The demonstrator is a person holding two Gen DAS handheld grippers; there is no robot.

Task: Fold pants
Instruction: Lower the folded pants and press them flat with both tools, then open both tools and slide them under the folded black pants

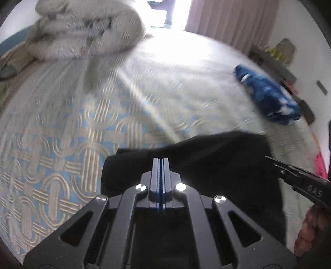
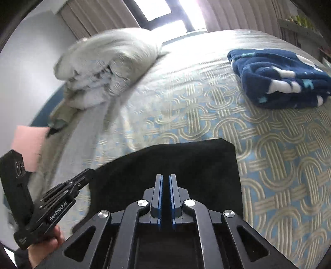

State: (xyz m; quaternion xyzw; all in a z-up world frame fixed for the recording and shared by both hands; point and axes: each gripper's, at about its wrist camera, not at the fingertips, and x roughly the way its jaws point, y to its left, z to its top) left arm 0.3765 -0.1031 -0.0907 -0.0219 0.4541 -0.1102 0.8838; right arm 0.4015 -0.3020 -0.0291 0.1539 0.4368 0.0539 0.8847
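Observation:
The black pants (image 1: 206,165) lie folded into a compact rectangle on the patterned bedspread (image 1: 72,134); they also show in the right wrist view (image 2: 186,161). My left gripper (image 1: 160,160) hovers over the pants with its fingers pressed together and nothing visible between them. It also shows from the side in the right wrist view (image 2: 91,171), at the pants' left edge. My right gripper (image 2: 166,177) is over the pants' near part, its fingers a narrow gap apart with nothing between them. Its tip shows at the pants' right edge in the left wrist view (image 1: 269,158).
A folded dark blue patterned blanket (image 2: 277,78) lies on the bed at the right, also in the left wrist view (image 1: 269,95). A bunched grey duvet (image 2: 107,68) sits at the back left. A window and curtains (image 2: 238,14) stand behind the bed.

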